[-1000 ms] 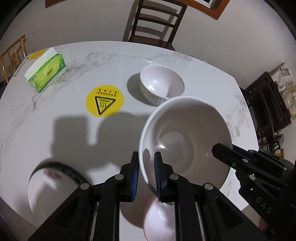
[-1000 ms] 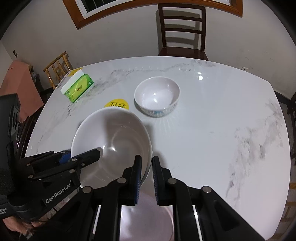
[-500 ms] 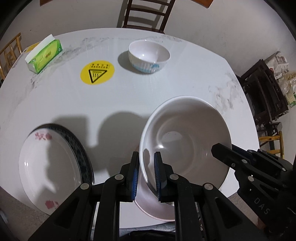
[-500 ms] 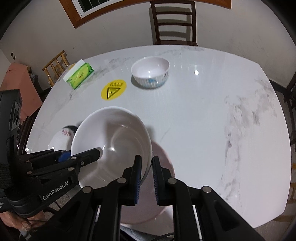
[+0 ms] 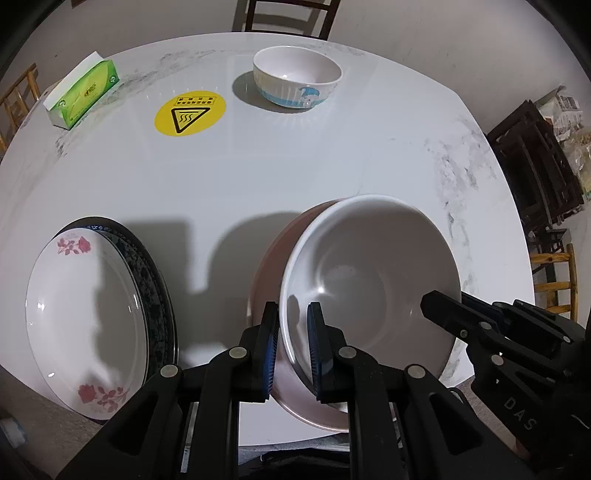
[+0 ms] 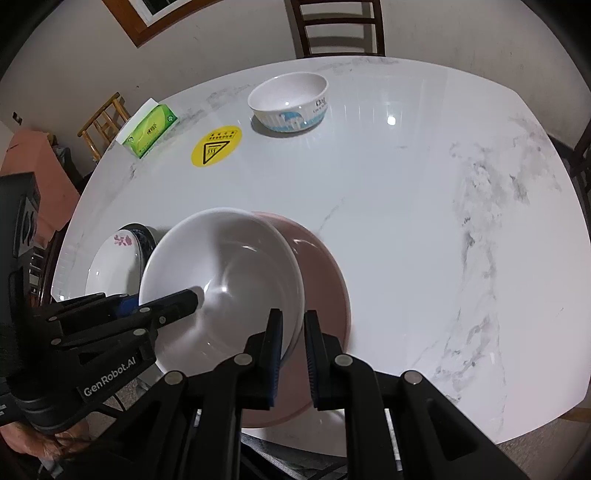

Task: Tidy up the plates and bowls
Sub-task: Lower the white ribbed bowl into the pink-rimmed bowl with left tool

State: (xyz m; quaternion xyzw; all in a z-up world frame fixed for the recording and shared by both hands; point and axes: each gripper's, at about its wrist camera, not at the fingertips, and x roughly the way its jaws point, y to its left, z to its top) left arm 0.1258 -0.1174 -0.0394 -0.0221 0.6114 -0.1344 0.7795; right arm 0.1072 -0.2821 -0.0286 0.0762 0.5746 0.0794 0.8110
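Observation:
A large white bowl (image 5: 369, 273) (image 6: 221, 273) hangs between both grippers. My left gripper (image 5: 293, 347) is shut on its left rim, and my right gripper (image 6: 293, 350) is shut on its right rim. Directly under the bowl lies a pink bowl (image 5: 269, 266) (image 6: 325, 273) near the table's front edge, mostly covered by the white one. A floral white plate (image 5: 81, 317) (image 6: 114, 266) rests on a dark-rimmed plate (image 5: 155, 295) at the front left. A small white bowl with a blue picture (image 5: 295, 79) (image 6: 290, 101) stands at the far side.
The white marble table (image 5: 295, 166) (image 6: 406, 221) carries a round yellow warning sticker (image 5: 190, 114) (image 6: 217, 146) and a green tissue box (image 5: 83, 96) (image 6: 149, 129) at the far left. A wooden chair (image 6: 336, 27) stands behind the table, dark furniture (image 5: 535, 166) to the right.
Both grippers have carried the white bowl back toward the front edge and lower, over the pink bowl. The floral plate has come fully into view at the left.

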